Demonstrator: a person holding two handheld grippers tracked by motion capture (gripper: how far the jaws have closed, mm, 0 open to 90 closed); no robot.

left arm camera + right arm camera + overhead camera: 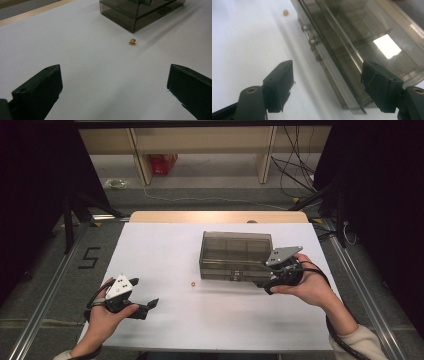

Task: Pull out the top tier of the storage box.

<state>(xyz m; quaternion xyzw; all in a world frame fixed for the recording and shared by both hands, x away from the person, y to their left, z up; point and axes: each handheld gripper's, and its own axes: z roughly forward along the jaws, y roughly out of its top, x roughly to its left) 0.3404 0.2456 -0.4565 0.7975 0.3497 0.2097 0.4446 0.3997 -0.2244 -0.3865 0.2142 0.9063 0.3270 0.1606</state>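
Observation:
A smoky see-through plastic box [235, 252] with inner compartments and a front latch stands a little right of the middle of the white table sheet [160, 245]. Left of its front lies a tiny orange-gold bead [193, 283]. My right gripper [265, 281] is at the box's front right corner. In the right gripper view its jaws [328, 82] stand open astride the front edge of the box [352, 37], pads off it, with the bead [285, 12] far ahead. My left gripper [152, 304] rests open near the front left. It faces the bead [132, 41] and the box [140, 12], its jaws [115, 82] holding nothing.
Beyond the table are wooden shelf legs [140, 162], a red packet [163, 163] and loose cables [295, 165] on the floor. Metal rails [50, 290] run along both sides, and a taped "5" [89, 257] marks the left. Dark curtains hang left and right.

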